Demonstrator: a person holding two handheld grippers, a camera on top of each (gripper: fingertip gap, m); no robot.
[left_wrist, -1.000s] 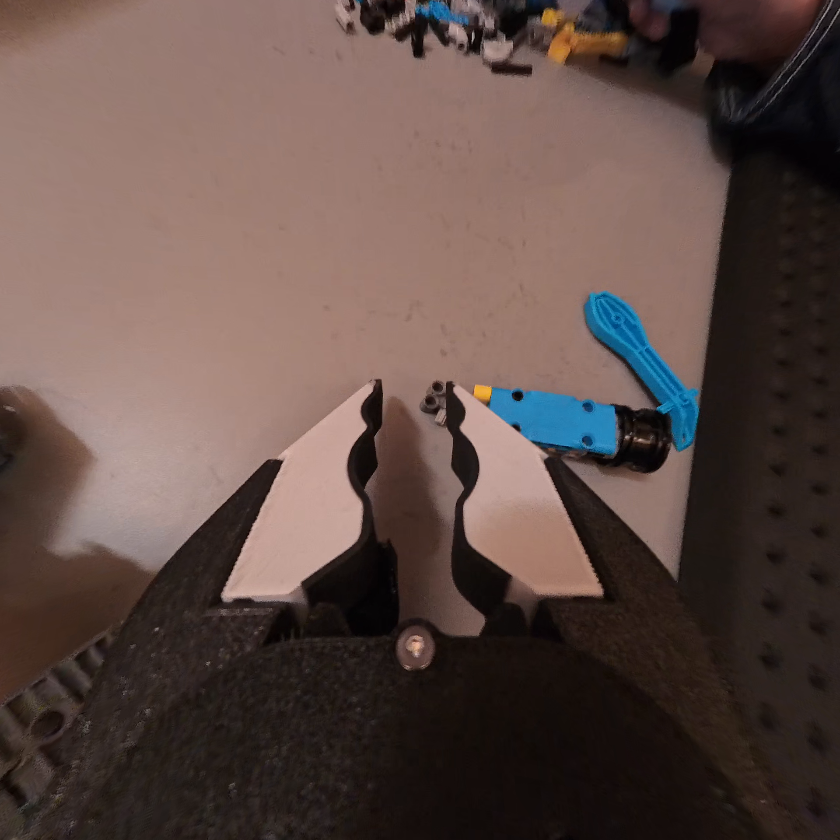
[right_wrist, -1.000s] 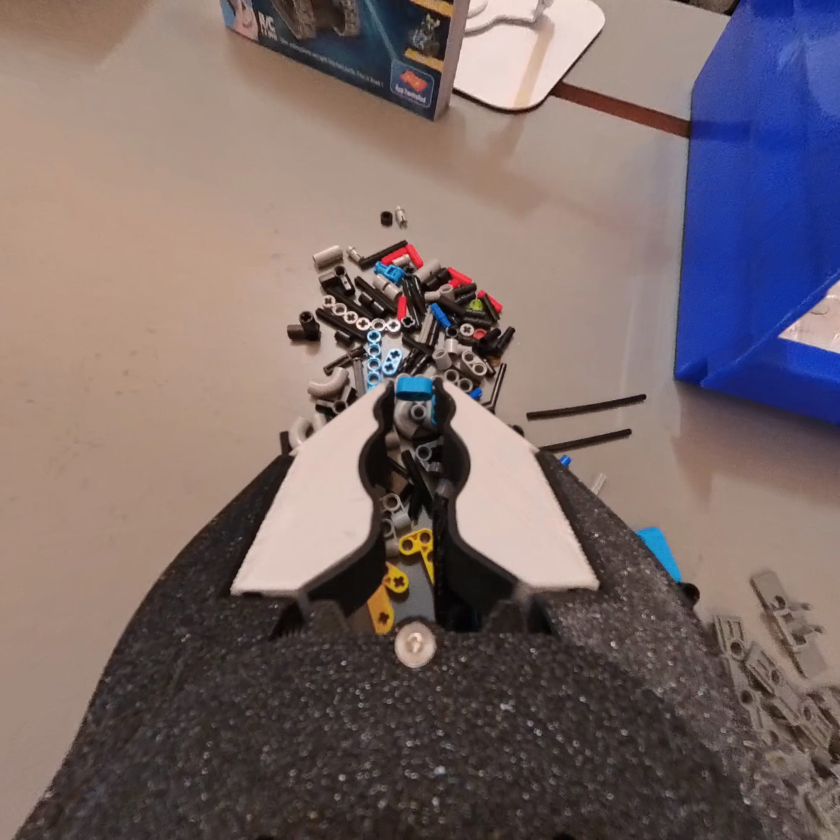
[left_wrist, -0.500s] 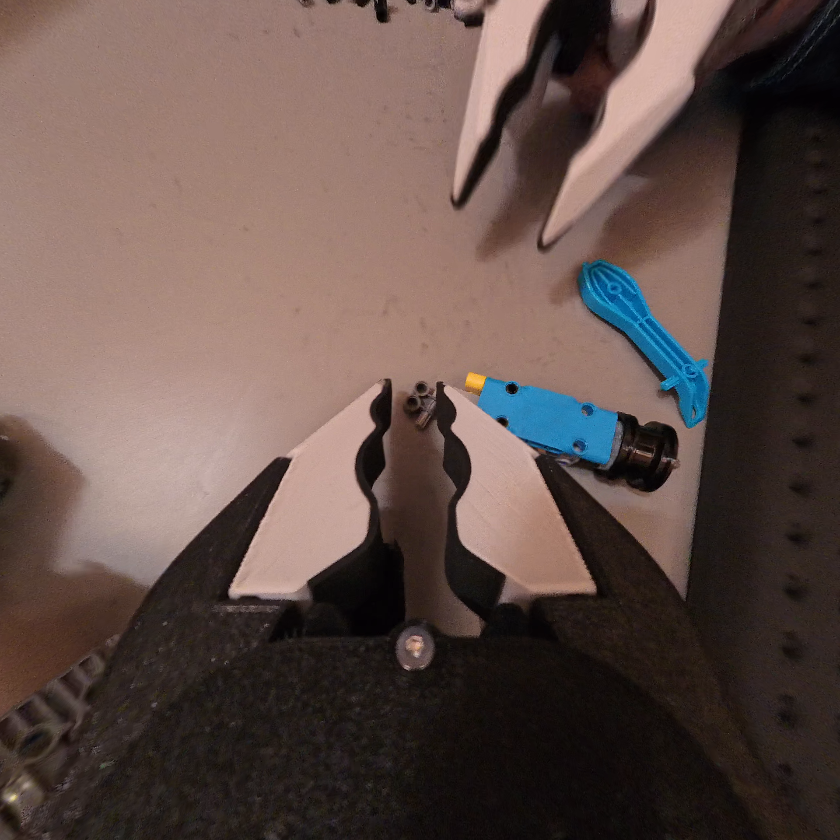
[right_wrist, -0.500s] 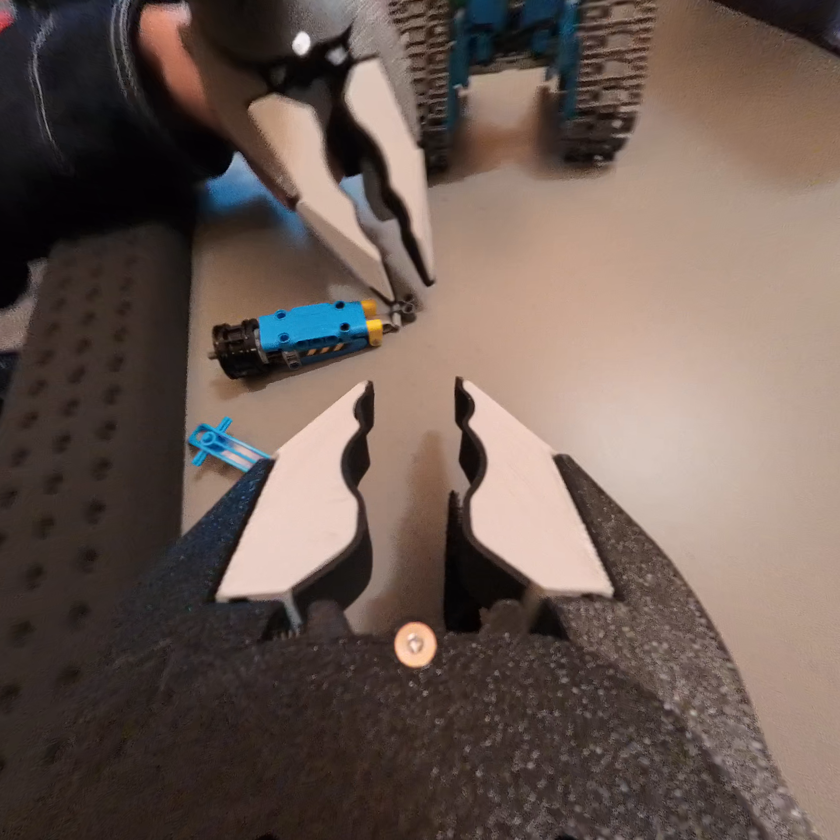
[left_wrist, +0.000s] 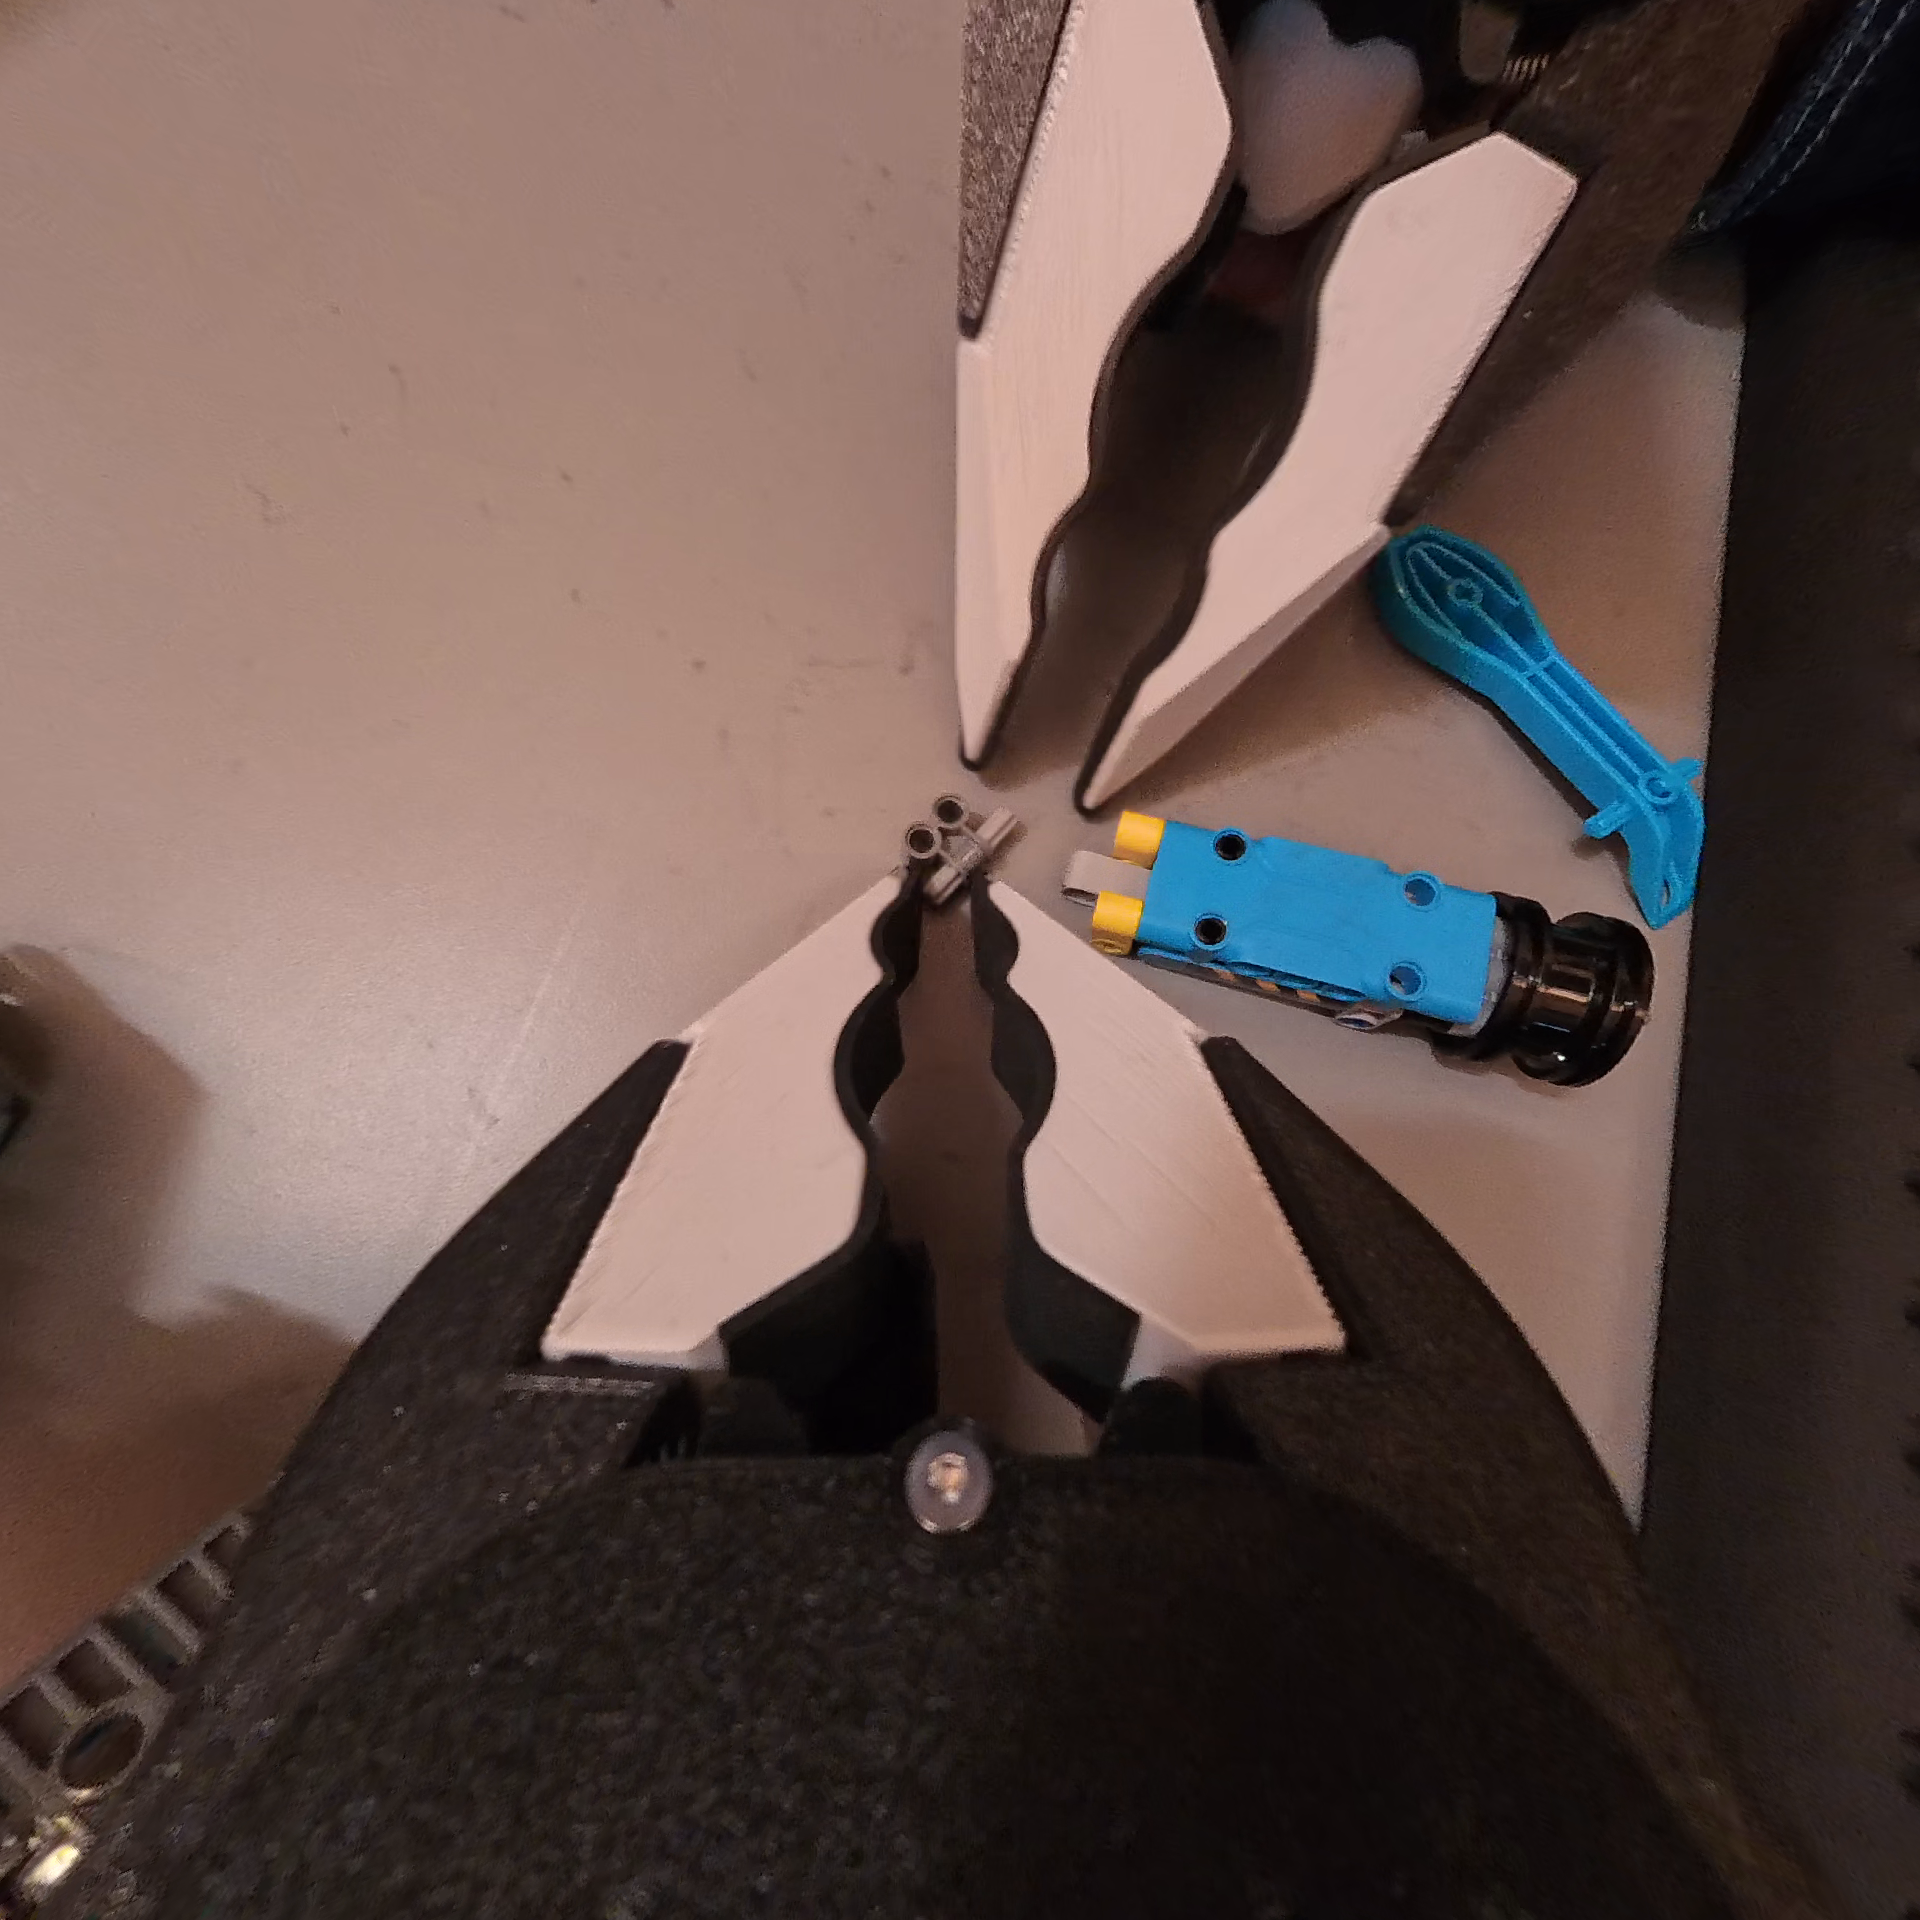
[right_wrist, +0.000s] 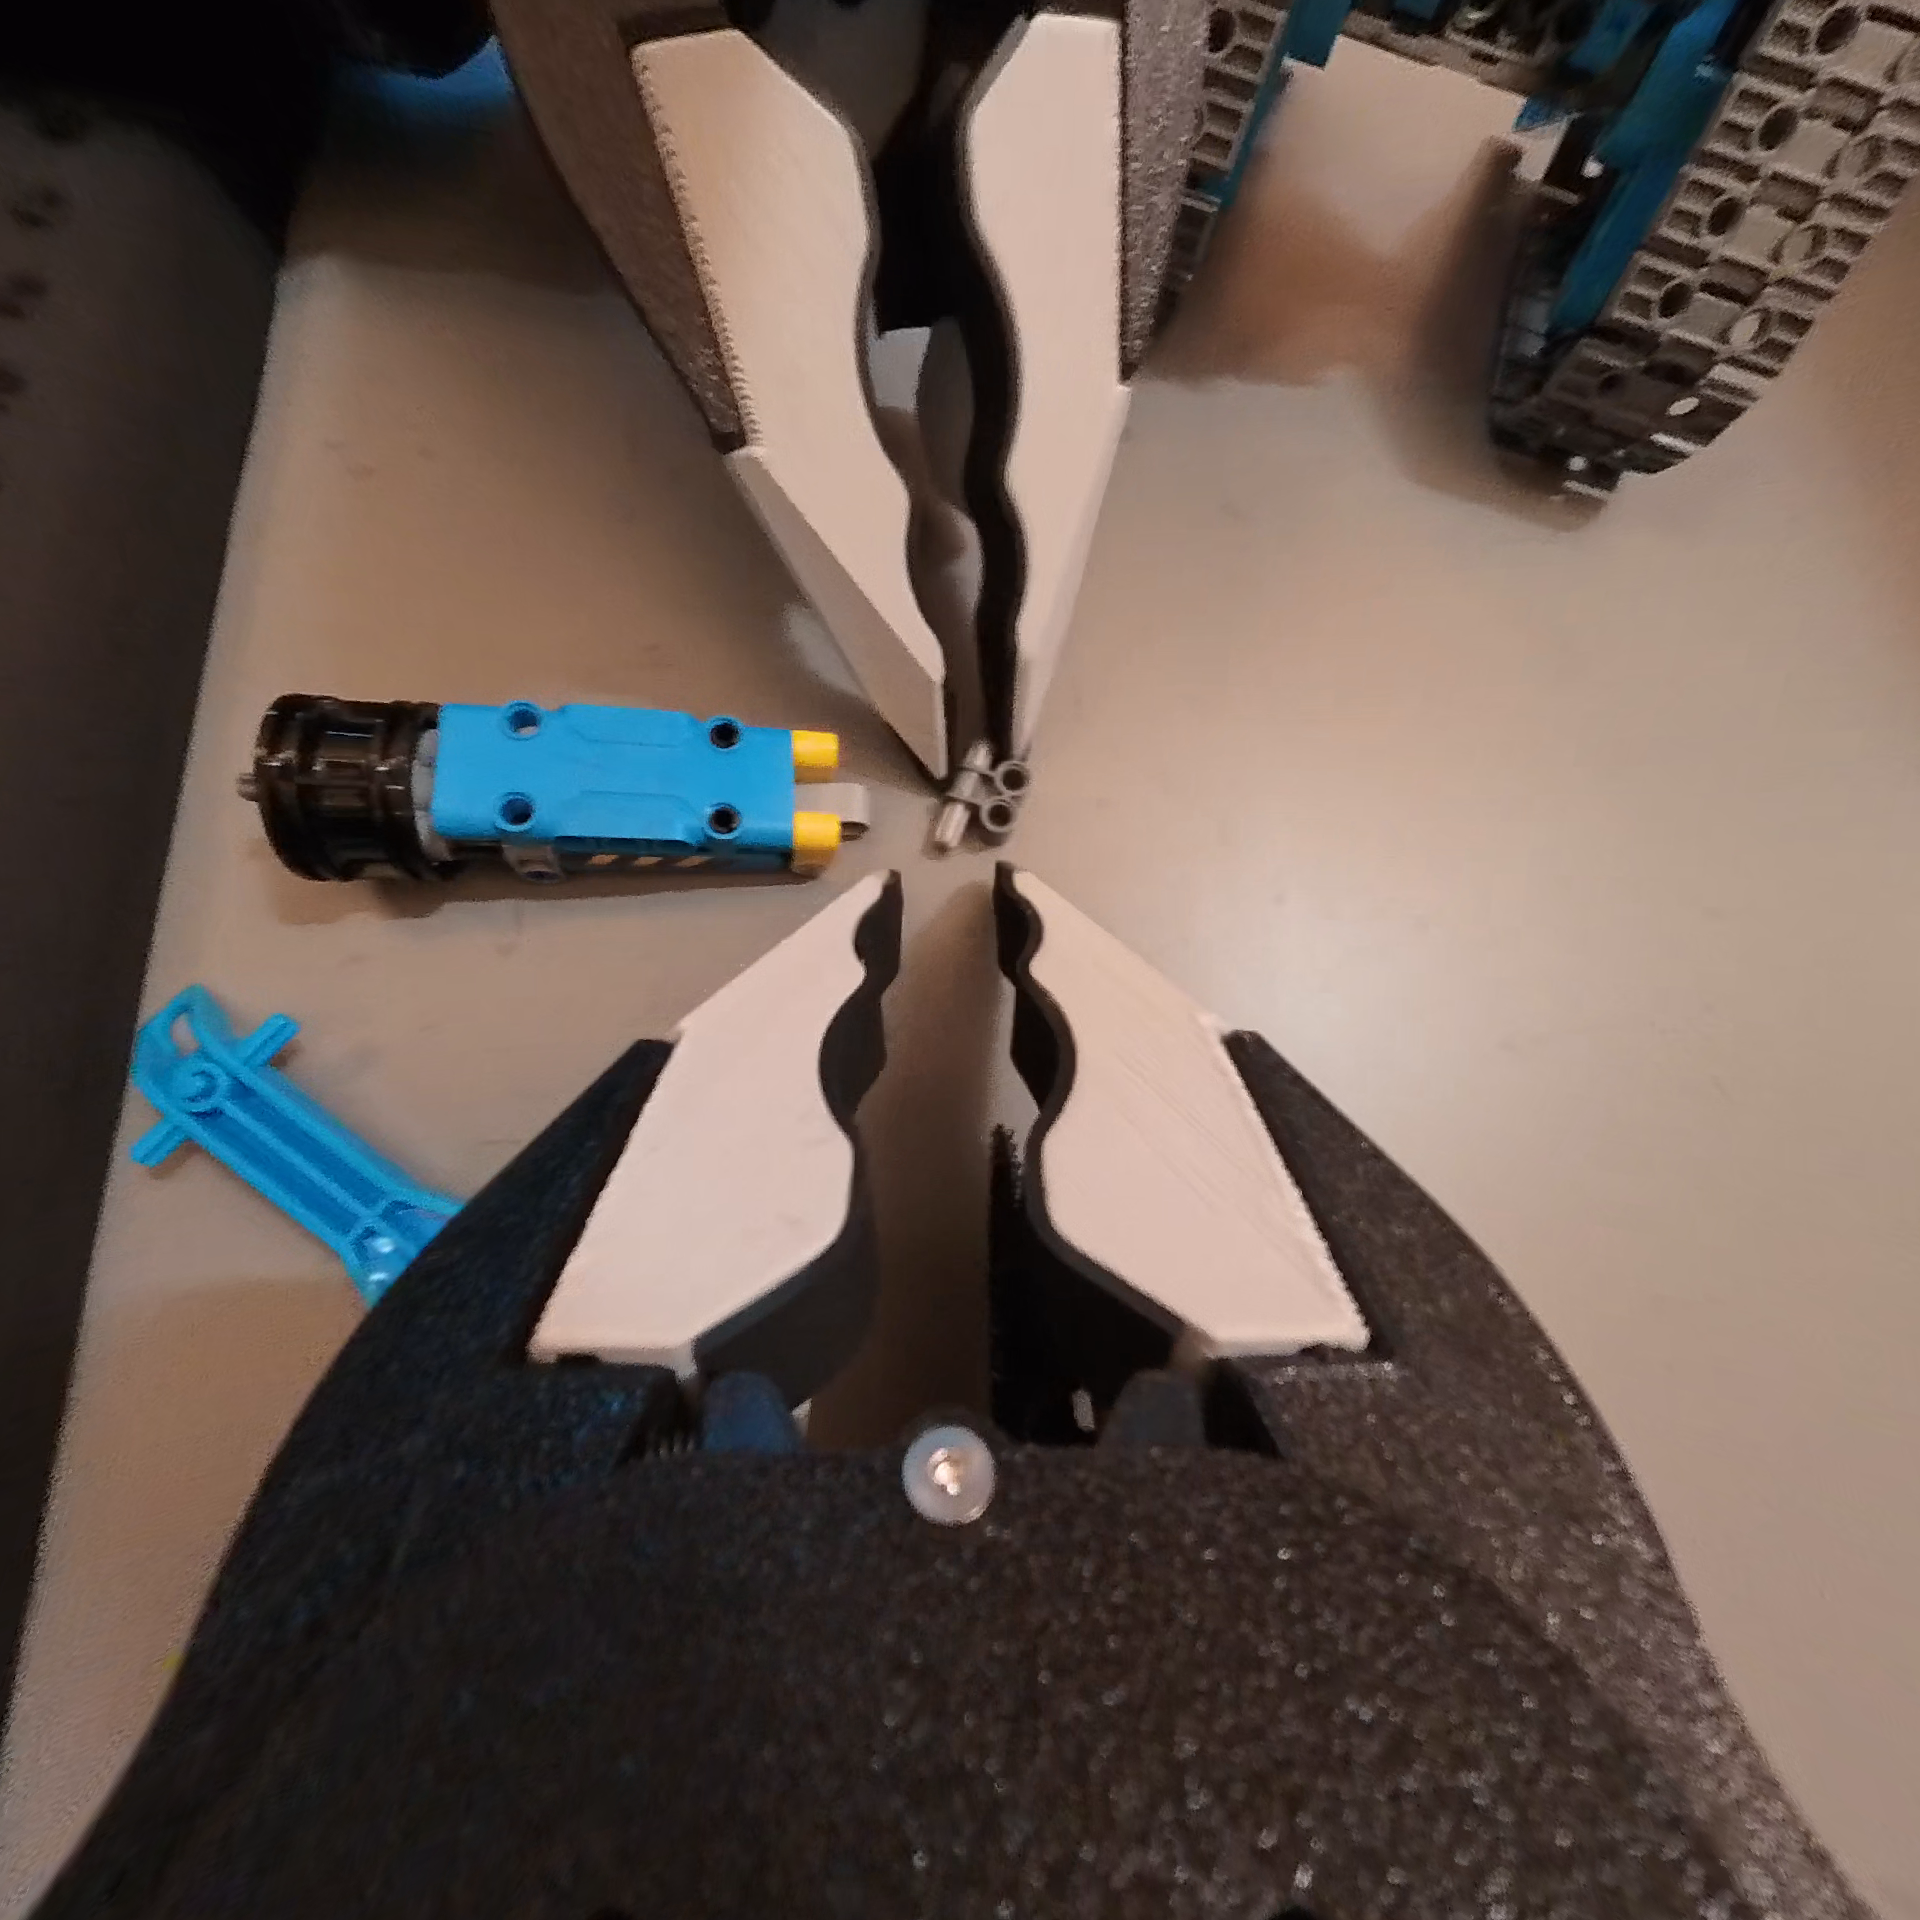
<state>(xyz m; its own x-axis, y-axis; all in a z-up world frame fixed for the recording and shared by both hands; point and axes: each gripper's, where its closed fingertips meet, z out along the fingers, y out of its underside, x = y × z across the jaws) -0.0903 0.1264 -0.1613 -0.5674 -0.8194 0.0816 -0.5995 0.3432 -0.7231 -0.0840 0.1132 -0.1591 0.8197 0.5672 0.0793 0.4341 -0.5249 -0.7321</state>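
A small grey connector piece (left_wrist: 951, 847) lies on the beige table (left_wrist: 468, 520). My left gripper (left_wrist: 943, 888) is closed down to a narrow gap, and the piece's near end sits between its fingertips. In the right wrist view the same piece (right_wrist: 982, 798) lies at the tips of the left gripper (right_wrist: 982, 767). My right gripper (right_wrist: 948, 878) is open and empty, pointing at the piece from the opposite side, a short way off. It also shows in the left wrist view (left_wrist: 1029, 781).
A blue motor block with a black end (left_wrist: 1299, 935) (right_wrist: 613, 774) lies beside the connector. A blue flat tool (left_wrist: 1538, 707) (right_wrist: 260, 1132) lies by a dark perforated mat (left_wrist: 1829, 935) (right_wrist: 94, 520). A grey and blue tracked model (right_wrist: 1714, 260) stands behind the left gripper. Only a small space, under 4 cm, lies between the two pairs of fingers.
The right gripper left the pile of small parts and swung over to face the left gripper at the connector. The left gripper's jaws narrowed around the connector's end.
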